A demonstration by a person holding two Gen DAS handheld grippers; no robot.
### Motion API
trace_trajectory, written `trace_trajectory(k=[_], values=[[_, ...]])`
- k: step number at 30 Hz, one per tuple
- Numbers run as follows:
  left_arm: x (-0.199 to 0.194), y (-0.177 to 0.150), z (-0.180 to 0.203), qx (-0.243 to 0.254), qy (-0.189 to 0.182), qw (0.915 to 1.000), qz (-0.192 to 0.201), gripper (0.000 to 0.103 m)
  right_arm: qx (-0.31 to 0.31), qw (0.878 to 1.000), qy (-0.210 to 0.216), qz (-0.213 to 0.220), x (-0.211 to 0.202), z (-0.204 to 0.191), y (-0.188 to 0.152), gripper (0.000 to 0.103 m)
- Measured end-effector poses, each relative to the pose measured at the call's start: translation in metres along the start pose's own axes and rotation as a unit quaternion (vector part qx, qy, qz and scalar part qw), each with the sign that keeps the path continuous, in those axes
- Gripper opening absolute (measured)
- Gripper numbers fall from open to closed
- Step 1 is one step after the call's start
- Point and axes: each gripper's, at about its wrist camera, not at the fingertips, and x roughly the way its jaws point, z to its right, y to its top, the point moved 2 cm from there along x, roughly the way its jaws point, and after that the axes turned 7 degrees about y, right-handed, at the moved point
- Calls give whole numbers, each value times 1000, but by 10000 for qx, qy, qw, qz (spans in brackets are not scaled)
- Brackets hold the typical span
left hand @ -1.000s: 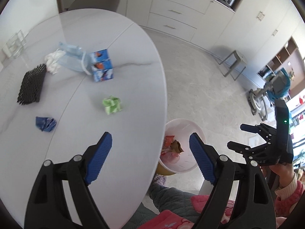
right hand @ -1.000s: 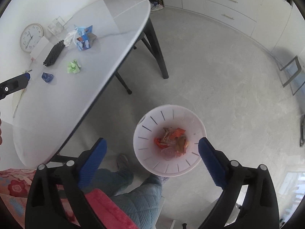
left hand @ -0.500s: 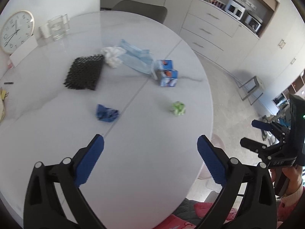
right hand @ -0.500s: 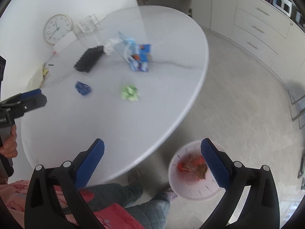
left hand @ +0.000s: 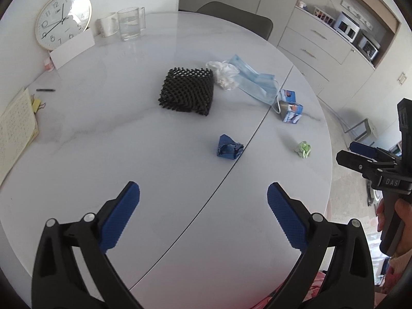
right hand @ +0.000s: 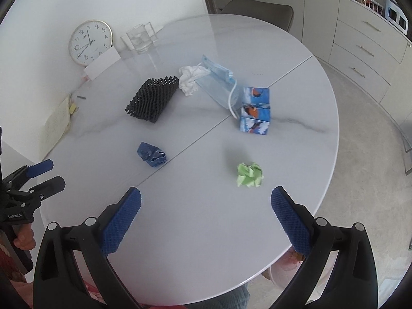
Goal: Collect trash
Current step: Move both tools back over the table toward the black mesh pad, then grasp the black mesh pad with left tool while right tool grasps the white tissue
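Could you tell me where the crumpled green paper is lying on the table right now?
The crumpled green paper lies on the white table, right of its centre seam, just ahead of the open right gripper, nearer the person than the blue carton.

Round white table (left hand: 128, 139) has a wall clock (left hand: 63, 20) leaning at the back, a glass mug (left hand: 130, 23) beside it, a notebook (left hand: 15, 128) on the left edge, plus a chair (right hand: 257, 9) behind.

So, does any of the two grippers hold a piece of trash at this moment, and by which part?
Nothing is held. The left gripper and the right gripper are both open and empty above the table.
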Motion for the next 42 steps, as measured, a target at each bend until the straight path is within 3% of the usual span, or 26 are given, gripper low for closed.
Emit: trace_trajectory(k=[6,12,20,28,34,36,41,42], values=[[20,15,-7,-236,64,9997,-70,95,-60,9999,-92,-117,11,3,17,100],[53,53,-2,-536,307,9980,-126,95,-110,9994,-74,-309,32,27,46,100],[110,104,13,-1010,672,9920,-346,95,-655,9953,158,-694,76,60,108,100],[176,141,31,-950,1275,9849,-689,95,-1231,9880,491,-788,114,71,175,100],[205,157,36,-774,1650,9798,-824,94,-1477,9824,835,-781,125,62,208,100],[210,159,34,-748,1682,9790,-879,90,-1609,9788,956,-832,128,55,214,100],[217,158,23,-1038,1310,9807,-1011,57,-2036,9629,1368,-1129,144,26,216,100],[217,157,19,-1178,1211,9806,-997,55,-2110,9594,1450,-1188,148,20,216,100]])
